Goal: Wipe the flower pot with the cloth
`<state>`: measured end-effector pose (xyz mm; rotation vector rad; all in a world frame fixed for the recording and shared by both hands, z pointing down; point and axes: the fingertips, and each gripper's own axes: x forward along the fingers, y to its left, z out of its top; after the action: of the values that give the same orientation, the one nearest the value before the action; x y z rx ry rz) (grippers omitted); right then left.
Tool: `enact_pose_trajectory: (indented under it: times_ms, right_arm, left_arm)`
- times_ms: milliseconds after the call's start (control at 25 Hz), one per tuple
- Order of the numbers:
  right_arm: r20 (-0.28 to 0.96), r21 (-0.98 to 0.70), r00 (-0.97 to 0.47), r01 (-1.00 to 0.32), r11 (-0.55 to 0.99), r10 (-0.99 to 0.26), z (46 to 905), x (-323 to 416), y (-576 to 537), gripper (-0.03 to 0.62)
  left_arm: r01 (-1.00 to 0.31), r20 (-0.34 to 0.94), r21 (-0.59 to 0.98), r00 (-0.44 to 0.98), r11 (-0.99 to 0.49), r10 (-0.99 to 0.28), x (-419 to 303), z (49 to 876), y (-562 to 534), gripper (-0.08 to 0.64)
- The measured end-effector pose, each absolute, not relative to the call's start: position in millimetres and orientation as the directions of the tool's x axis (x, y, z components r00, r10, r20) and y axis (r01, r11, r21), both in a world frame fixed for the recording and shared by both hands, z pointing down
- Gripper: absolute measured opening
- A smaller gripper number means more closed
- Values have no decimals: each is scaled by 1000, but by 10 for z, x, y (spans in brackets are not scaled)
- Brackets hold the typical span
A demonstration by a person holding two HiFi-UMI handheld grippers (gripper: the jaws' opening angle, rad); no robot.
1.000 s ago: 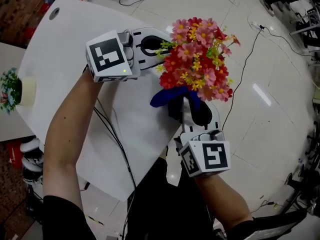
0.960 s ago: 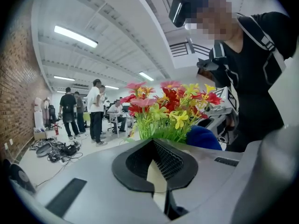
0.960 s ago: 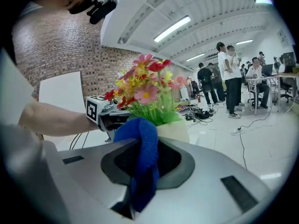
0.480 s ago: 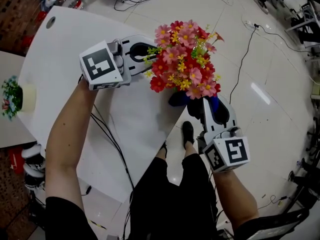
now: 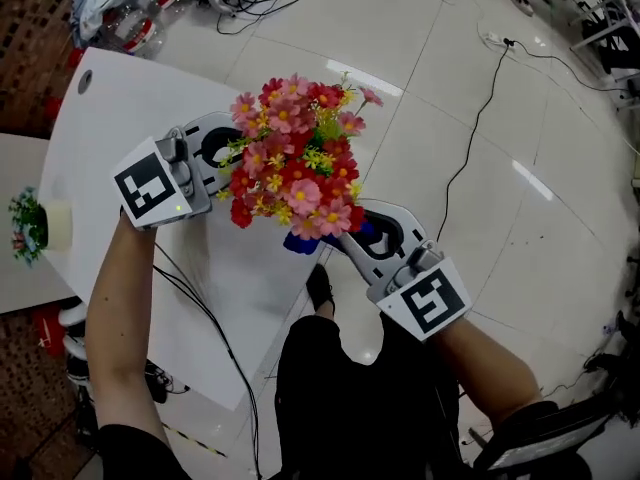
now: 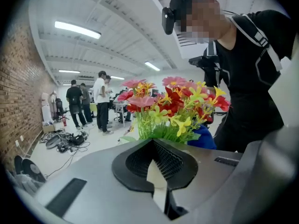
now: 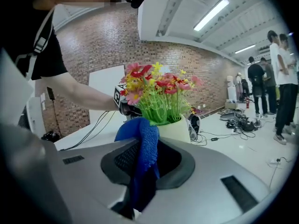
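A cream flower pot [image 7: 175, 129] full of red, pink and yellow artificial flowers [image 5: 295, 158] is held up in the air over the white table's corner. In the head view the blooms hide the pot. My left gripper [image 5: 228, 154] is shut on the pot's cream rim [image 6: 157, 171], coming in from the left. My right gripper [image 5: 352, 236] is shut on a blue cloth [image 7: 142, 148], and the cloth [image 5: 300, 240] lies against the pot's side just under the flowers. The left gripper view shows the cloth [image 6: 205, 136] behind the stems.
The white table [image 5: 110, 118] lies below and to the left. A small potted plant [image 5: 25, 228] sits on a second surface at far left. Cables [image 5: 480, 118] run over the tiled floor. Several people [image 6: 100, 101] stand far off in the room.
The pot with flowers and both grippers have moved left, over the table's corner. The right gripper with the cloth has swung from below the flowers round to their lower right side.
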<state>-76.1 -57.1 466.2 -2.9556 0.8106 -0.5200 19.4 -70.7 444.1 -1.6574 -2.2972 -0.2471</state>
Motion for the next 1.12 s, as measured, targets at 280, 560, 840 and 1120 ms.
enact_pose_trajectory:
  times_ms: [280,560,840,1120]
  right_arm:
    - [282,-182,716,-613,-769,-638,4557,-665,-265,57]
    - [272,-200,679,-654,-730,-683,4533,-510,-54,57]
    - [280,-201,750,-564,-801,-599,4583,-164,383,57]
    - [294,-162,530,-792,-588,-795,4500,-854,-205,57]
  left_arm:
    - [972,441,-32,-197,235,876,207,4490,-725,0]
    - [981,474,-30,-155,192,867,204,4496,-774,0]
    - [982,478,-34,-147,185,866,195,4504,-799,0]
    - [983,465,-22,-152,183,872,199,4487,-791,1]
